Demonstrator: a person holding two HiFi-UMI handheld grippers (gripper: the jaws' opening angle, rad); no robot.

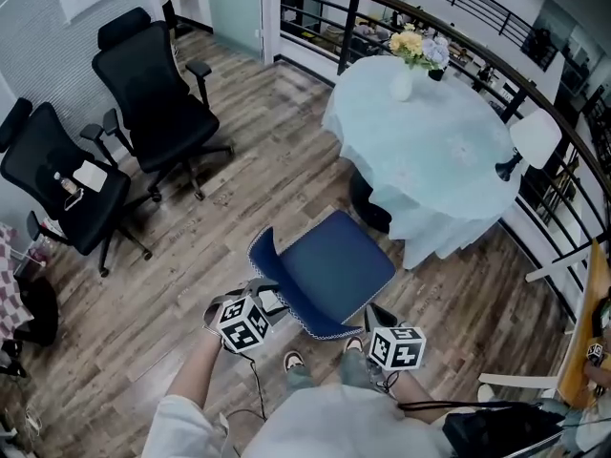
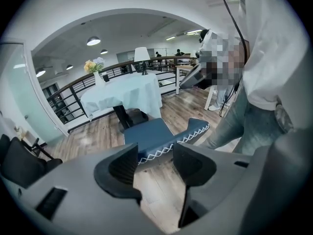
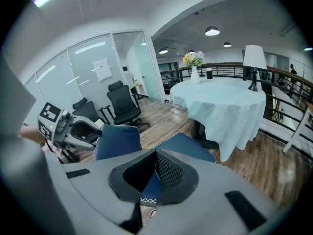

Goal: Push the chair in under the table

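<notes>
A blue chair (image 1: pixel 332 267) with white stitched edges stands on the wood floor, its seat facing a round table (image 1: pixel 434 141) draped in a pale cloth; a gap of floor lies between them. My left gripper (image 1: pixel 256 301) is at the chair's backrest (image 1: pixel 263 251), jaws open, nothing between them. In the left gripper view the left gripper (image 2: pixel 155 166) frames the blue chair (image 2: pixel 149 133) beyond it. My right gripper (image 1: pixel 385 335) sits by the seat's near corner. In the right gripper view the right gripper (image 3: pixel 155 154) has its jaws meeting at the tips above the blue chair (image 3: pixel 186 146).
Two black office chairs (image 1: pixel 158 103) (image 1: pixel 57 175) stand at the left by a glass wall. A vase of flowers (image 1: pixel 410 60) and a lamp (image 1: pixel 528 141) rest on the table. A black railing (image 1: pixel 496 60) curves behind it. A black bag (image 1: pixel 496 429) lies near my feet.
</notes>
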